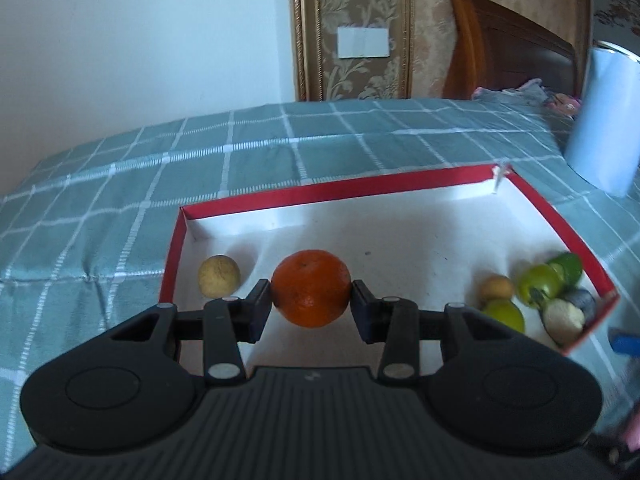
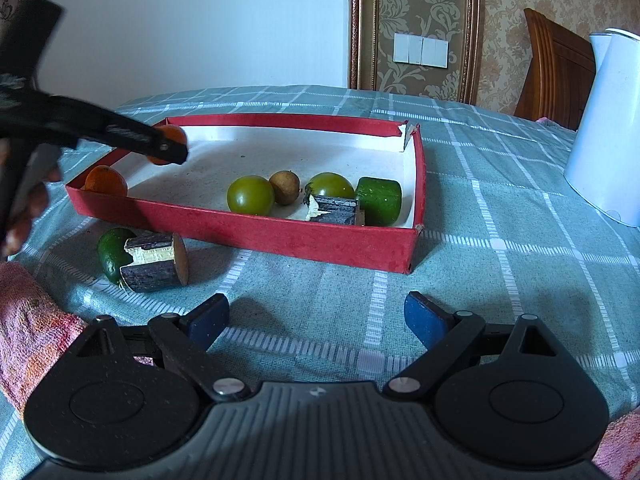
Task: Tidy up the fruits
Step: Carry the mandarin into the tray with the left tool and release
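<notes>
My left gripper [image 1: 312, 300] is shut on an orange [image 1: 310, 280] and holds it over the left part of the red box [image 1: 320, 194]. The right wrist view shows that gripper [image 2: 170, 152] with the orange [image 2: 174, 134] above the box's [image 2: 280, 236] far left side. A second orange [image 2: 106, 180] lies in the box's near left corner. A pale round fruit [image 1: 219, 275] sits at the box's left. Green tomatoes [image 2: 250, 195], a brown fruit [image 2: 285, 187], a green chunk [image 2: 379, 200] and a sugarcane piece [image 2: 334, 210] lie at its right end. My right gripper [image 2: 316, 320] hangs open over the cloth, nothing between its fingers.
Outside the box, at its near left, lie a green fruit [image 2: 110, 252] and a sugarcane piece [image 2: 156, 262]. A white kettle [image 2: 608, 128] stands at the right on the checked cloth [image 2: 500, 260]. A pink towel [image 2: 32, 328] lies at the near left. A person's hand [image 2: 28, 204] holds the left gripper.
</notes>
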Demonstrator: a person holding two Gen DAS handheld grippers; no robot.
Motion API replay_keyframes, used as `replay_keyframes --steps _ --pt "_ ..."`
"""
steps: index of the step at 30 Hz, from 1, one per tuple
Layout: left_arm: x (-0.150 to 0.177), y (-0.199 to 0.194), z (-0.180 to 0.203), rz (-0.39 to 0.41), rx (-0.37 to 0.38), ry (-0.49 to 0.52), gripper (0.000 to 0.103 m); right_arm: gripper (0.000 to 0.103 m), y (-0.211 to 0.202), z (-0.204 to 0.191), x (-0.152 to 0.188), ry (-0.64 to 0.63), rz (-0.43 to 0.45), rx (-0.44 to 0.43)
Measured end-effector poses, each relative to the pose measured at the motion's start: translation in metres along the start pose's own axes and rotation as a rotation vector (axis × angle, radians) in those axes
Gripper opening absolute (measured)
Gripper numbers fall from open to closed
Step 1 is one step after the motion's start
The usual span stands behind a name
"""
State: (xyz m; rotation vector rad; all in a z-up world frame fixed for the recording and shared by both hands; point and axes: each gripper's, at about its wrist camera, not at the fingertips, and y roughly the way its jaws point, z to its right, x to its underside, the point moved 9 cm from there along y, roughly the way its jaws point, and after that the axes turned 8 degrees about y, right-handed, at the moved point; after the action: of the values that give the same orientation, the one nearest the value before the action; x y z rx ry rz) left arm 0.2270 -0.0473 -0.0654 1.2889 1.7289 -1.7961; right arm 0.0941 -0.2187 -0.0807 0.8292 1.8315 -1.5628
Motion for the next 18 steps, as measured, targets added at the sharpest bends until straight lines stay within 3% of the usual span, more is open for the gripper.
replay_keyframes --steps 11,15,18 --pt "-0.005 0.023 -0.003 -0.005 -0.037 -0.009 0.042 0.097 0.000 0.001 0.002 0.000 -0.003 -0.001" --pt "0.001 0.028 -0.007 -0.021 -0.079 -0.009 0.062 0.097 0.000 0.003 0.003 0.000 -0.004 -0.002" --pt "0.002 0.029 -0.010 -0.026 -0.072 -0.025 0.063 0.097 0.000 0.002 0.002 0.001 -0.004 -0.001"
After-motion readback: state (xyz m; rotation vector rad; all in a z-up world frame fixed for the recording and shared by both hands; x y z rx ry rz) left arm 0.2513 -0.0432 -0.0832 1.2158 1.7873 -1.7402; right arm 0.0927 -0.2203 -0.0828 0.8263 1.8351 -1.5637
